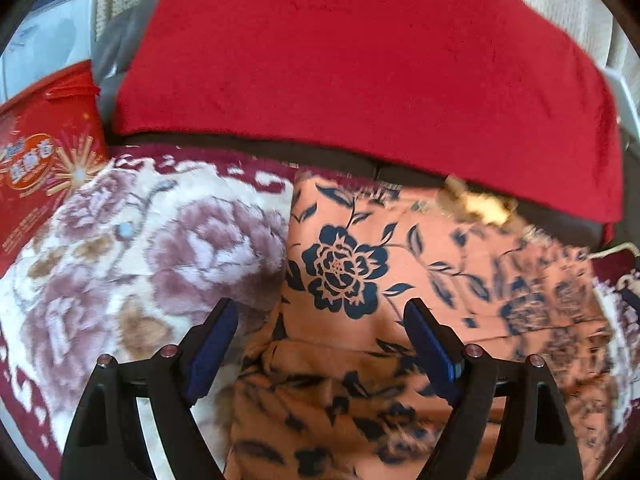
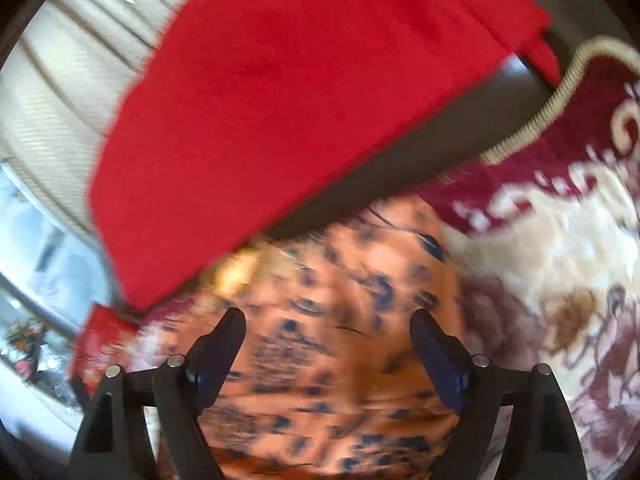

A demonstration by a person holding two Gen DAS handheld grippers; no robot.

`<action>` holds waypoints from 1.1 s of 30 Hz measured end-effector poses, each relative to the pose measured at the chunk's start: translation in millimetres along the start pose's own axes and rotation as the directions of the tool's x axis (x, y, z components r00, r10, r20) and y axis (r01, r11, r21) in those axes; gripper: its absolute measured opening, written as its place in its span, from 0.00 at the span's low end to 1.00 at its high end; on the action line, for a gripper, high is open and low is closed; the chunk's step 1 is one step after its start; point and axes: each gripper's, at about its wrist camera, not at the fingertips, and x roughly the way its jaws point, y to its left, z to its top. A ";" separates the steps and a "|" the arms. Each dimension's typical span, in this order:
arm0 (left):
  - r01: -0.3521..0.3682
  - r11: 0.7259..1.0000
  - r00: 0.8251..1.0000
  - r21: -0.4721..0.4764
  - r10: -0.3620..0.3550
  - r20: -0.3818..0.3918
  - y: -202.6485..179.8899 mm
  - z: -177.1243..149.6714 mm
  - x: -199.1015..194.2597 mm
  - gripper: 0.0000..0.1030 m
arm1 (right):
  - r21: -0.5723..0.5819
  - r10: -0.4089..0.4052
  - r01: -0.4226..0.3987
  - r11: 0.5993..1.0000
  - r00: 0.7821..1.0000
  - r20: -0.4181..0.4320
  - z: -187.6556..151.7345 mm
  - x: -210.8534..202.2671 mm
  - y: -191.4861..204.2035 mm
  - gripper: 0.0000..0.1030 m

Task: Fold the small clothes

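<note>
Left wrist view: the orange flowered cloth (image 1: 360, 280) lies on the fuzzy blanket (image 1: 120, 260), below the red cushion (image 1: 360, 60). Both the left gripper (image 1: 320, 308) and right gripper (image 2: 328, 316) are spread wide, holding nothing. The cloth looks soft, light and floppy, so pinch it at an edge or corner.

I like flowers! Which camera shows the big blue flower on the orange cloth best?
The left wrist view: the big blue flower on the orange cloth looks sharp there, petals and leaves clear. The right wrist view shows the same cloth blurred, only dark smudges.
</note>
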 end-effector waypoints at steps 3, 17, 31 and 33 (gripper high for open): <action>0.050 0.997 0.999 -0.052 -0.051 -0.018 8.5 -14.2 -23.4 0.83 | 0.030 0.186 -0.184 0.982 0.978 -0.095 -9.8 13.6 11.2 0.84; 0.153 0.977 0.987 -0.151 -0.144 0.069 59.3 -125.5 -147.1 0.83 | -0.442 0.138 0.013 0.897 0.942 0.307 -101.0 -202.3 75.8 1.00; 0.091 0.965 0.991 -0.245 -0.111 -0.071 71.7 -202.8 -138.4 0.84 | -0.030 0.061 -0.067 0.997 0.987 -0.147 -223.3 -176.1 -82.3 0.71; 0.078 0.967 0.990 -0.242 -0.104 -0.097 70.0 -208.3 -130.5 0.84 | -0.005 0.072 -0.074 0.997 0.979 -0.189 -228.8 -160.1 -91.1 0.71</action>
